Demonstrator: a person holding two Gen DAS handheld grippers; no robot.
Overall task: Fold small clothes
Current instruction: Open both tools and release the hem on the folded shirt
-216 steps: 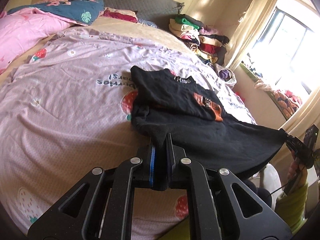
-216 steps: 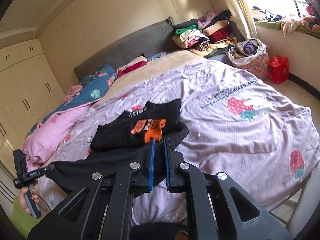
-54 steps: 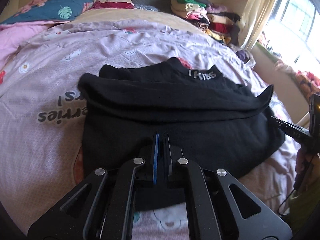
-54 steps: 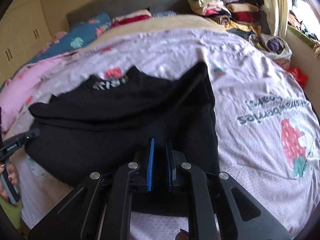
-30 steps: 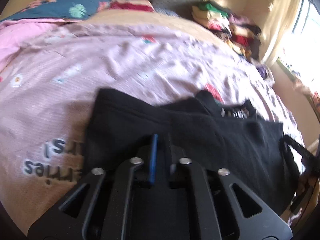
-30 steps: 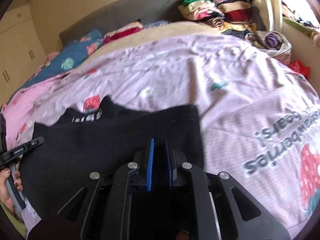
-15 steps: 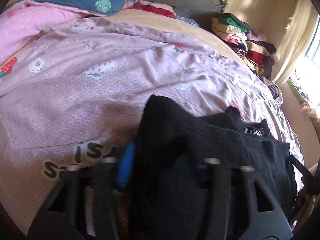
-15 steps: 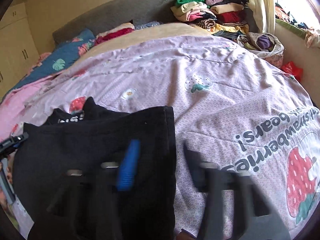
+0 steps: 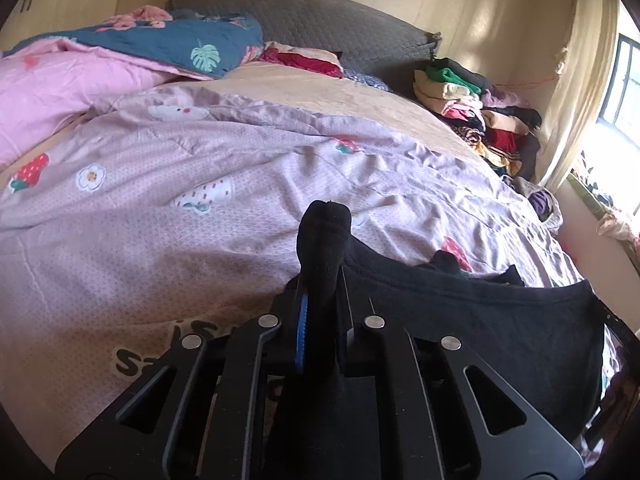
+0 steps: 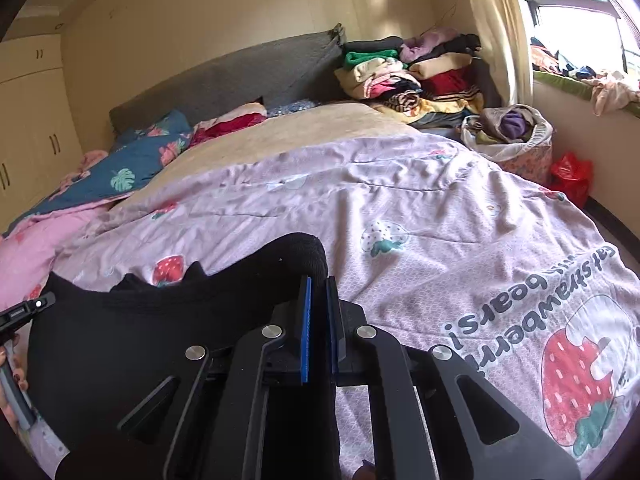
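Both tools pinch the black T-shirt (image 9: 460,304), the left tool (image 9: 322,304) and the right tool (image 10: 316,320) each clamped on a corner, having just closed there; I judge the next move is carrying this edge across the bed (image 9: 160,208) to fold.

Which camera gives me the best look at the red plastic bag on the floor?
The right wrist view: the red plastic bag sits in plain sight beside the laundry basket under the window. The left wrist view does not show it.

free: lilac bedspread (image 10: 420,208) ahead | blocked: clothes pile (image 10: 408,76) at headboard
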